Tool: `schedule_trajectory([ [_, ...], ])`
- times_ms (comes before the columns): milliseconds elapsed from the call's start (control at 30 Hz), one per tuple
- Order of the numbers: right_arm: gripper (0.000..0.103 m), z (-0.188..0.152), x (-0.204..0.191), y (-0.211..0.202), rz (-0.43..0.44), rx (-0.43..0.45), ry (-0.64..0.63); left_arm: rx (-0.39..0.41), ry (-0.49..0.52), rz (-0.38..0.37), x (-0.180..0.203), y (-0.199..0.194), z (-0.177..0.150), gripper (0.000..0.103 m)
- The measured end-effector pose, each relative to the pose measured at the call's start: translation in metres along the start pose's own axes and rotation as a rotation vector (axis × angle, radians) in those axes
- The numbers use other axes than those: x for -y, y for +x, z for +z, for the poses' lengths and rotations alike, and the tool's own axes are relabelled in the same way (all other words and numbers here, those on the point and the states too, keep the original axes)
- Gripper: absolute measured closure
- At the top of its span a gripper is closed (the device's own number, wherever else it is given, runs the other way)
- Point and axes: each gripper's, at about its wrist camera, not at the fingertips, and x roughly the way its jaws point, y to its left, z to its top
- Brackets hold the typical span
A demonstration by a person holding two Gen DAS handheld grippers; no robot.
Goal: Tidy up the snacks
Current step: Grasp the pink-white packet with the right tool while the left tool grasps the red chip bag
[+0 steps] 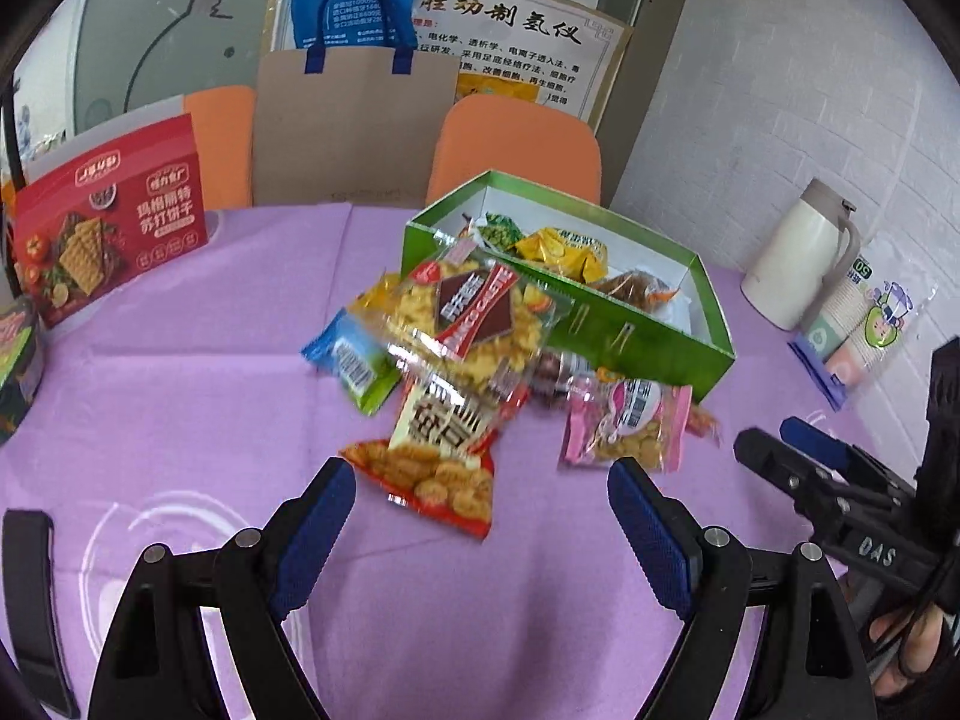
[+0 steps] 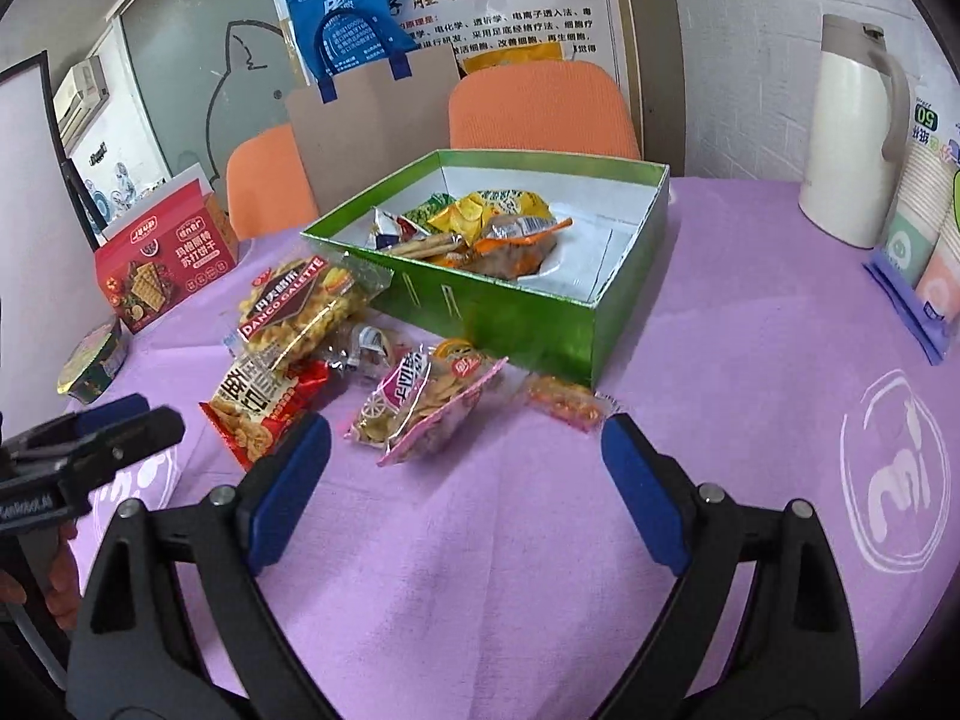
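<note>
Both tools low over the desk (image 2: 540, 540) — left tool (image 1: 480, 504) and right tool (image 2: 465, 450) spread wide, gripping nothing, aimed at snack packets (image 2: 420, 402) mid-frame beside the green box (image 2: 510, 312).

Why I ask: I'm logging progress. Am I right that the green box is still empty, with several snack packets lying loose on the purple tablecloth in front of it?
Not quite. The green box already holds several snack packets, as the right wrist view shows. The rest stands: other packets, like the pink packet, lie loose on the purple tablecloth in front.

Blue packet (image 1: 351, 360): mostly hidden under Danco Galette bag (image 1: 474, 318) | paper cup pack (image 2: 936, 222): cut by right edge | dark-wrapped snack (image 1: 555, 372): too covered to identify
</note>
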Motion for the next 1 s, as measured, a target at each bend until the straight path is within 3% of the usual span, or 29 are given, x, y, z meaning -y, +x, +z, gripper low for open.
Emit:
schedule_trajectory([
  [167,0.012,0.004,-0.003,0.034,0.014,-0.053,0.039,-0.041,-0.054,-0.02,-0.019,0.007,-0.023,0.015],
  [333,0.026,0.01,-0.005,0.061,0.031,-0.101,0.056,-0.034,-0.058,-0.008,-0.027,0.009,-0.023,0.015],
  [400,0.07,0.008,-0.001,0.067,0.041,-0.129,0.055,-0.023,-0.059,-0.012,-0.029,0.011,-0.02,0.015],
  [467,0.075,0.004,0.004,0.063,0.084,-0.13,0.077,-0.021,-0.056,-0.014,-0.032,0.015,-0.015,0.015],
  [700,0.075,-0.023,0.007,0.033,0.151,-0.141,0.05,-0.008,-0.005,-0.035,-0.027,0.026,-0.004,0.016],
  [900,0.075,-0.041,0.01,0.01,0.153,-0.139,0.067,-0.03,0.104,0.017,-0.016,0.06,0.015,0.016],
  [967,0.075,-0.044,0.012,0.005,0.145,-0.137,0.071,-0.062,0.084,0.019,-0.02,0.072,0.018,0.025],
  [1000,0.075,-0.045,0.013,0.003,0.145,-0.139,0.074,-0.078,0.072,0.014,-0.022,0.076,0.017,0.04],
])
